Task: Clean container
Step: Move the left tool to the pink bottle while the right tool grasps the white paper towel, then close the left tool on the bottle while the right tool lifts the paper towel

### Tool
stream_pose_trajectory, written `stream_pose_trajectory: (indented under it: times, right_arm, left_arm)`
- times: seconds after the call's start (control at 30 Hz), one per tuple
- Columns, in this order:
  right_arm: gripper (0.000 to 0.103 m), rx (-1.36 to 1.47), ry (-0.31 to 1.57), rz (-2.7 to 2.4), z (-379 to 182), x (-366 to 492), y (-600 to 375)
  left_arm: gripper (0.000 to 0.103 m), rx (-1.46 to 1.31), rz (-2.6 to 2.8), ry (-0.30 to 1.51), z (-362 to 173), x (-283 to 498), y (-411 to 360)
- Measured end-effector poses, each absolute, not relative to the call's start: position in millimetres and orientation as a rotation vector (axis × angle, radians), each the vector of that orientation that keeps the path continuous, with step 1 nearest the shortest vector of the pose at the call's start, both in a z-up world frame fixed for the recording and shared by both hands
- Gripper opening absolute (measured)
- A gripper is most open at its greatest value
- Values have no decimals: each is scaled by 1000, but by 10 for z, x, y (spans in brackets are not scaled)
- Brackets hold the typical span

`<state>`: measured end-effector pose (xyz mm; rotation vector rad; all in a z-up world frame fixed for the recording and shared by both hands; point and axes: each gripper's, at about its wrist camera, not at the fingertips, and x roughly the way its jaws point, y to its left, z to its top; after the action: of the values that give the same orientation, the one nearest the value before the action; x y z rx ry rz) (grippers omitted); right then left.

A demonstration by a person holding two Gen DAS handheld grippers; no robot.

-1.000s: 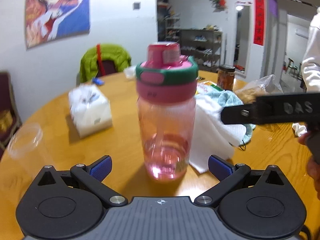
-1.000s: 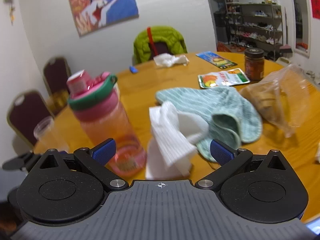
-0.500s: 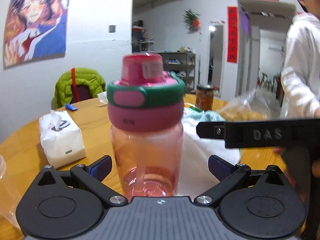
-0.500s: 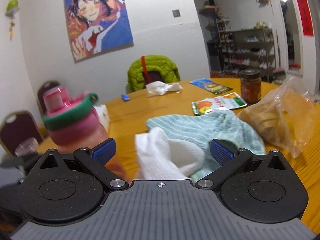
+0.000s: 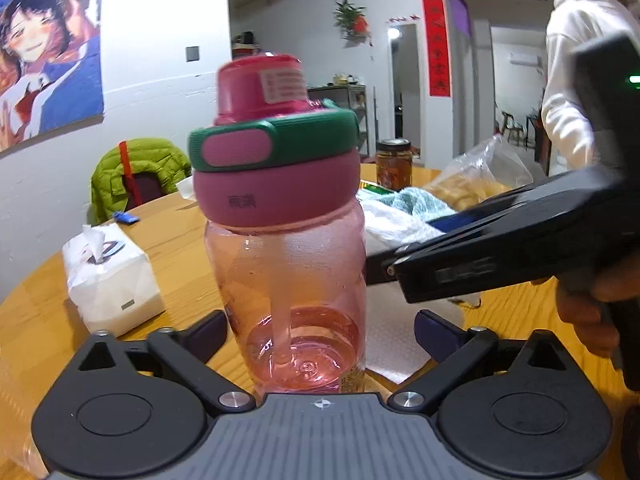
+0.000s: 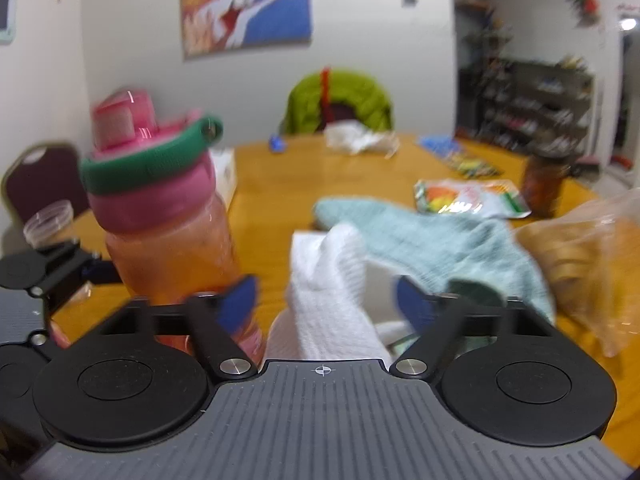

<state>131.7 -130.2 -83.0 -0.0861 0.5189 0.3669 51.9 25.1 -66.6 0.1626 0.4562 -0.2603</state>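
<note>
- The pink bottle [image 5: 286, 240] is seen standing on the wooden table [image 5: 184, 248], directly ahead of the left gripper [image 5: 320, 332] and between its spread fingers; the left finger appears to be at or against the bottle's base, while a gap is left at the right finger, so the gripper is judged released, not clamped.
- The bottle is probably framed this way so that it can be steadied while it is wiped.
- The white cloth [image 6: 332, 292] is found between the fingers of the right gripper [image 6: 326, 300]; the fingers stand apart on either side of it, and whether it is pinched cannot be told.
- The cloth is likely held forward so that it can be brought to the bottle's wall, which lies just to the left of that tool.
- In the left wrist view the bottle's lid [image 5: 276, 136] is shown seated and closed, with a straw and a little liquid inside; the right gripper is seen there from the side, crossing in from the right.
- In the right wrist view, which is blurred, a teal towel [image 6: 440, 240] is shown beyond the cloth, and a clear plastic cup [image 6: 48, 224] far left of the bottle.
</note>
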Motion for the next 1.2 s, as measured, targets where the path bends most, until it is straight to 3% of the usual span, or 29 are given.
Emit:
stream_pose_trajectory:
  times: [0.03, 0.07, 0.17, 0.27, 0.4, 0.5, 0.83, 1.07, 1.13, 1.17, 1.2]
  right_arm:
    - [27, -100, 529, 369, -855, 1338, -1284]
    - [12, -113, 539, 372, -880, 1359, -1266]
    - [8, -154, 568, 379, -955, 1422, -1212]
    - [7, 11, 543, 434, -850, 1393, -1383]
    - [7, 496, 429, 757, -673, 1300, -1817]
    - [7, 760, 504, 902, -827, 1431, -1923]
    - [10, 610, 889, 699, -1222, 1779, -1638]
    - [23, 261, 627, 567, -968, 1473, -1565]
    - [53, 161, 554, 522, -902, 1382, -1545]
    - [79, 111, 517, 499, -869, 1336, -1535]
    - [88, 61, 480, 475, -836, 1291, -1525]
  left_arm:
    - [74, 165, -247, 463, -676, 528, 253]
    - [73, 159, -243, 469, -685, 540, 278]
    - [72, 138, -273, 467, -700, 543, 345]
    - [71, 135, -288, 463, -713, 526, 369]
    - [71, 133, -299, 457, -730, 510, 375]
    - [71, 135, -298, 452, -732, 519, 361]
    - [71, 140, -296, 447, -731, 548, 341]
    - [71, 135, -294, 448, -730, 554, 336]
    - [71, 132, -294, 459, -740, 555, 326]
    - [71, 130, -294, 464, -744, 559, 325]
    - [71, 127, -294, 467, -748, 564, 325]
